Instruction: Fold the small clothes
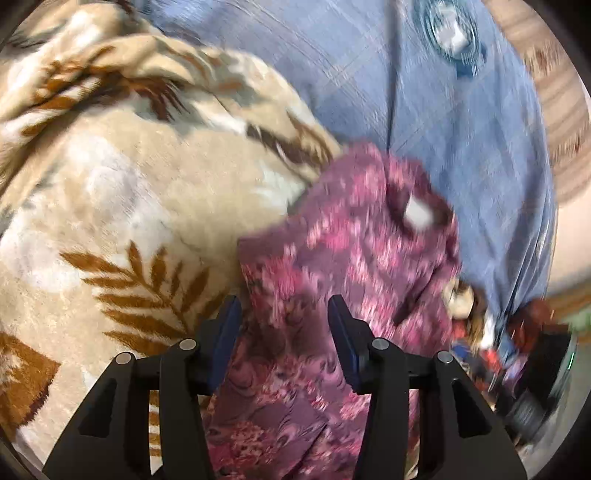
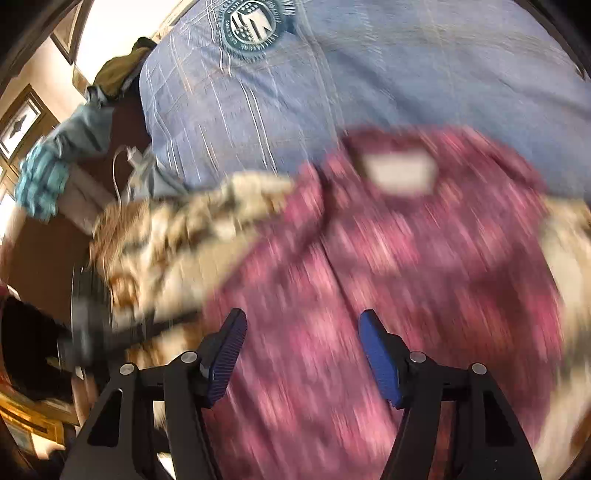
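A small maroon and pink floral garment (image 1: pixel 332 280) with a white neck label (image 1: pixel 419 216) lies on a beige leaf-print blanket (image 1: pixel 129 206). My left gripper (image 1: pixel 284 314) is open just above the garment's lower part, nothing between its blue pads. In the right wrist view the same garment (image 2: pixel 388 277) fills the middle, blurred by motion, with its label (image 2: pixel 400 173) at the far end. My right gripper (image 2: pixel 303 328) is open above the garment and holds nothing.
A light blue bedsheet (image 2: pixel 369 85) with a round teal emblem (image 2: pixel 255 24) lies beyond the garment; it also shows in the left wrist view (image 1: pixel 424 92). Teal cloth (image 2: pixel 55 166) and furniture stand at left. A dark object (image 1: pixel 546 376) sits at right.
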The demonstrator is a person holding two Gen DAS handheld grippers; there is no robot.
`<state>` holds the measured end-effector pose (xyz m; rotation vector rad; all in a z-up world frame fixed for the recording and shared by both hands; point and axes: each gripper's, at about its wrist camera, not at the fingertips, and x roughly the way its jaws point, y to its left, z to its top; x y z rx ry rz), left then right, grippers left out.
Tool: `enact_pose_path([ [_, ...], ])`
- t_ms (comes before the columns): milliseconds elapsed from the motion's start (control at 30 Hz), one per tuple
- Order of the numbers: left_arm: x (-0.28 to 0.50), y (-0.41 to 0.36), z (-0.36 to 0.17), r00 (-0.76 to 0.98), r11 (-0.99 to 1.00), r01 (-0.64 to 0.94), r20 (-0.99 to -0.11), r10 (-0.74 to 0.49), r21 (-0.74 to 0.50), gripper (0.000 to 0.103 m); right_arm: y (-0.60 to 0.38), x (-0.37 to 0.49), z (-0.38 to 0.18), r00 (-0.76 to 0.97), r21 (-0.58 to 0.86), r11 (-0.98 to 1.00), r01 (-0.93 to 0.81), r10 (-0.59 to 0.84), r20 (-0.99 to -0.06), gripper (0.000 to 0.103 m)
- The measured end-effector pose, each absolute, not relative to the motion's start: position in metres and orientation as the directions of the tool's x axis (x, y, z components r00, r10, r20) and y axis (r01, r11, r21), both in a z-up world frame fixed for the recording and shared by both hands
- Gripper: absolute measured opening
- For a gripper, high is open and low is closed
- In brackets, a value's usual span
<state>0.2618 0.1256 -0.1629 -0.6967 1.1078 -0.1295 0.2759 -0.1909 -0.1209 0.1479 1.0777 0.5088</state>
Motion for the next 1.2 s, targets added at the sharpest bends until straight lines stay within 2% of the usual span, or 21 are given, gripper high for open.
enact_pose_path([
  [100, 0.264, 0.115, -0.177, 0.394, 0.803, -0.208, -0.799, -0.454, -0.559, 0.047, -0.235, 0.225, -0.143, 0.387, 0.297, 0.929, -0.219, 0.362, -0.848, 0.064],
  [200, 0.261, 0.122, -0.183, 0.42, 0.795, -0.246, -0.8, -0.428, -0.554, 0.047, -0.272, 0.194, -0.171, 0.378, 0.309, 0.945, -0.111, 0.328, -0.866, 0.06],
  [233, 0.259, 0.125, -0.182, 0.425, 0.794, -0.246, -0.798, -0.428, -0.556, 0.047, -0.275, 0.188, -0.183, 0.374, 0.304, 0.949, -0.08, 0.311, -0.874, 0.057],
  [267, 0.259, 0.126, -0.183, 0.428, 0.792, -0.246, -0.796, -0.428, -0.558, 0.045, -0.278, 0.184, -0.194, 0.365, 0.31, 0.949, -0.064, 0.311, -0.878, 0.045],
  [333, 0.258, 0.129, -0.184, 0.43, 0.793, -0.246, -0.796, -0.426, -0.558, 0.026, -0.276, 0.173, -0.195, 0.408, 0.3, 0.951, -0.069, 0.301, -0.862, 0.021],
  [367, 0.258, 0.129, -0.184, 0.433, 0.795, -0.241, -0.795, -0.426, -0.557, 0.006, -0.277, 0.168, -0.19, 0.406, 0.33, 0.942, -0.068, 0.328, -0.853, 0.007],
  [467, 0.253, 0.135, -0.176, 0.463, 0.777, -0.235, -0.77, -0.439, -0.584, 0.005, -0.282, 0.146, -0.156, 0.476, 0.386, 0.919, -0.081, 0.376, -0.795, 0.007],
  [567, 0.255, 0.132, -0.178, 0.45, 0.787, -0.223, -0.777, -0.44, -0.575, 0.005, -0.285, 0.135, -0.151, 0.47, 0.391, 0.919, -0.058, 0.371, -0.801, 0.006],
  [600, 0.257, 0.128, -0.182, 0.435, 0.8, -0.223, -0.792, -0.43, -0.557, 0.005, -0.283, 0.135, -0.16, 0.456, 0.352, 0.935, -0.05, 0.334, -0.825, 0.006],
  [700, 0.261, 0.121, -0.188, 0.418, 0.829, -0.22, -0.817, -0.397, -0.515, 0.005, -0.274, 0.141, -0.198, 0.395, 0.297, 0.955, -0.021, 0.281, -0.875, 0.007],
  [833, 0.257, 0.118, -0.178, 0.45, 0.85, -0.198, -0.815, -0.364, -0.489, 0.008, -0.274, 0.127, -0.174, 0.464, 0.326, 0.945, -0.028, 0.301, -0.833, 0.008],
  [900, 0.252, 0.111, -0.17, 0.463, 0.891, -0.168, -0.832, -0.306, -0.421, 0.02, -0.277, 0.128, -0.172, 0.455, 0.335, 0.942, -0.028, 0.31, -0.835, 0.012],
  [933, 0.249, 0.109, -0.166, 0.467, 0.9, -0.154, -0.833, -0.296, -0.407, 0.022, -0.277, 0.131, -0.178, 0.435, 0.322, 0.946, -0.03, 0.303, -0.848, 0.012],
  [1000, 0.227, 0.105, -0.151, 0.486, 0.917, -0.098, -0.822, -0.296, -0.388, 0.028, -0.28, 0.134, -0.194, 0.39, 0.283, 0.959, -0.011, 0.265, -0.882, 0.025],
  [1033, 0.214, 0.104, -0.142, 0.5, 0.92, -0.077, -0.813, -0.298, -0.384, 0.032, -0.28, 0.129, -0.192, 0.398, 0.292, 0.956, -0.014, 0.273, -0.876, 0.027],
  [1067, 0.196, 0.104, -0.134, 0.517, 0.922, -0.066, -0.804, -0.295, -0.381, 0.045, -0.28, 0.121, -0.186, 0.416, 0.312, 0.949, -0.031, 0.297, -0.859, 0.031],
  [1100, 0.169, 0.104, -0.124, 0.545, 0.926, -0.068, -0.792, -0.277, -0.371, 0.055, -0.28, 0.105, -0.174, 0.451, 0.344, 0.937, -0.066, 0.335, -0.827, 0.038],
  [1133, 0.151, 0.104, -0.118, 0.56, 0.929, -0.067, -0.785, -0.266, -0.363, 0.056, -0.278, 0.093, -0.167, 0.478, 0.358, 0.93, -0.086, 0.354, -0.804, 0.045],
  [1200, 0.105, 0.099, -0.111, 0.573, 0.939, -0.035, -0.777, -0.261, -0.342, 0.059, -0.273, 0.06, -0.146, 0.551, 0.389, 0.908, -0.152, 0.405, -0.73, 0.07],
])
